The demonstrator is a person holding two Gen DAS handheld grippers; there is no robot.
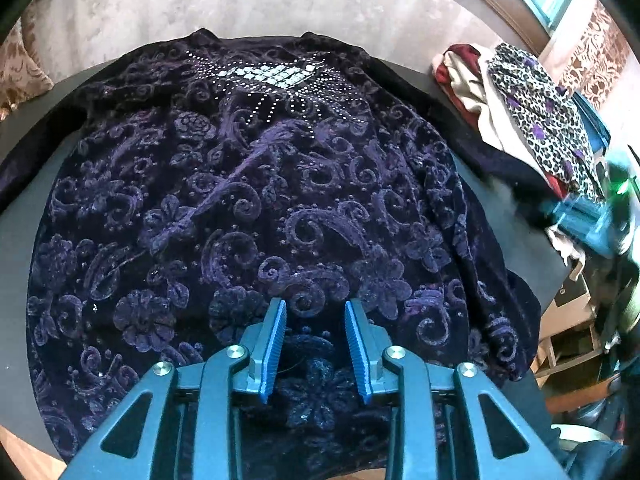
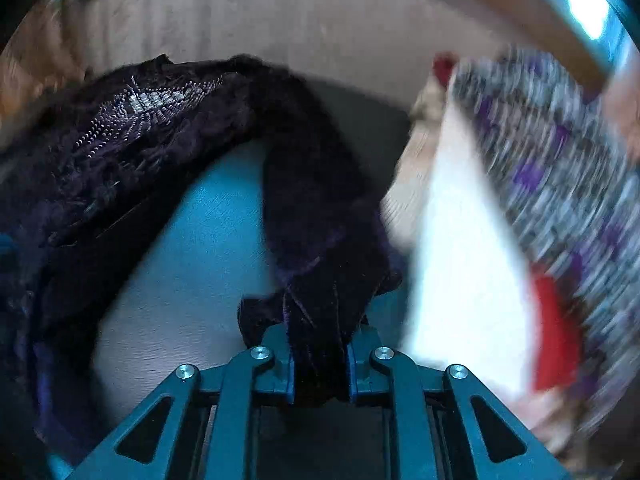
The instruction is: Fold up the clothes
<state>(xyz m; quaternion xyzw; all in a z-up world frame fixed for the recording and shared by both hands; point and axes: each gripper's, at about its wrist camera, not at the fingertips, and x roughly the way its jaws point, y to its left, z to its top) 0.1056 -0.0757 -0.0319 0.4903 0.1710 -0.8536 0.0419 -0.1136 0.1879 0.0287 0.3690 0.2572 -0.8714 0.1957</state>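
Note:
A dark purple velvet top [image 1: 248, 208] with raised swirls and a silver beaded neckline lies spread flat on the dark table [image 1: 16, 264]. My left gripper [image 1: 316, 312] is open and empty, just above the top's near hem. In the right wrist view, my right gripper [image 2: 320, 340] is shut on a sleeve [image 2: 316, 216] of the same top and holds it lifted above the table [image 2: 192, 256]. The body of the top [image 2: 104, 152] lies to the left. The right gripper shows blurred in the left wrist view [image 1: 588, 216] at the right edge.
A pile of other clothes sits on the table's right side: a leopard-print piece [image 1: 540, 116], a white one and a red one [image 1: 448, 72]. It shows blurred in the right wrist view [image 2: 520, 200]. A pale curtain [image 1: 240, 4] hangs behind the table.

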